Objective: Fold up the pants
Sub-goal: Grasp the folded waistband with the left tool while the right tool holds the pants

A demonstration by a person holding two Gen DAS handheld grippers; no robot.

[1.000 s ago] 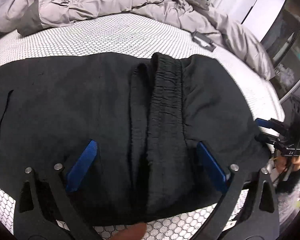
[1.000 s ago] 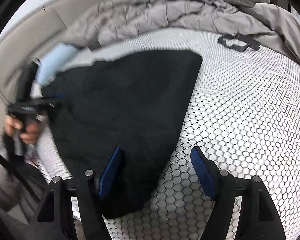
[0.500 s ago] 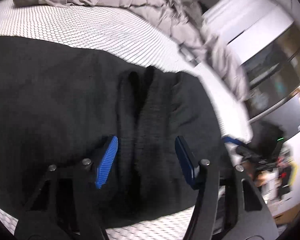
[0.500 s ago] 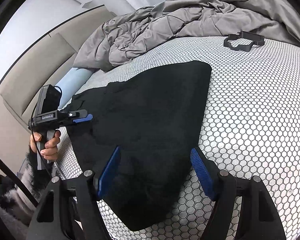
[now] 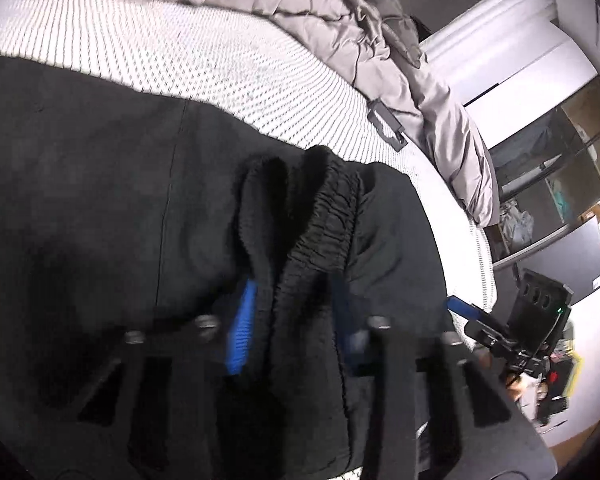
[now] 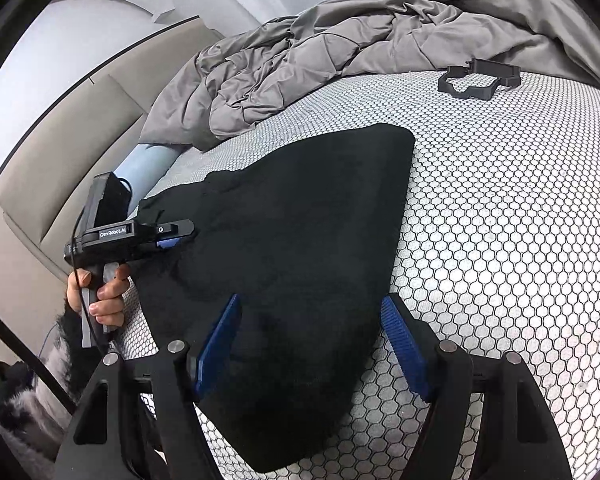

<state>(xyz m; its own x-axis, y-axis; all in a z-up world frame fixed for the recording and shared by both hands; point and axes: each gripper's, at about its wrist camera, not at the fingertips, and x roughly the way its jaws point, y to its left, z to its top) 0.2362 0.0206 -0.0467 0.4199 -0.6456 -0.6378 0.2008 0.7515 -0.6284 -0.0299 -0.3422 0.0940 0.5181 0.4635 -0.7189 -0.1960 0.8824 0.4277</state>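
Black pants (image 6: 300, 248) lie spread on a white honeycomb-patterned mattress (image 6: 500, 220). In the left wrist view my left gripper (image 5: 292, 320) has its blue fingers (image 5: 242, 328) closed in on the bunched elastic waistband (image 5: 320, 236) of the pants (image 5: 100, 200). It also shows in the right wrist view (image 6: 172, 236), at the pants' left edge, held by a hand. My right gripper (image 6: 312, 344) is open, its fingers straddling the near corner of the pants, one over the fabric and one over the mattress.
A rumpled grey duvet (image 6: 340, 40) lies along the far side of the bed. A black plastic bracket (image 6: 480, 78) sits on the mattress beyond the pants. A beige headboard (image 6: 60, 152) stands at the left. The right gripper shows at the bed edge (image 5: 512, 332).
My left gripper's fingers have closed from wide apart onto the waistband and moved closer to it. My right gripper has stayed open and shifted slightly over the pants' corner.
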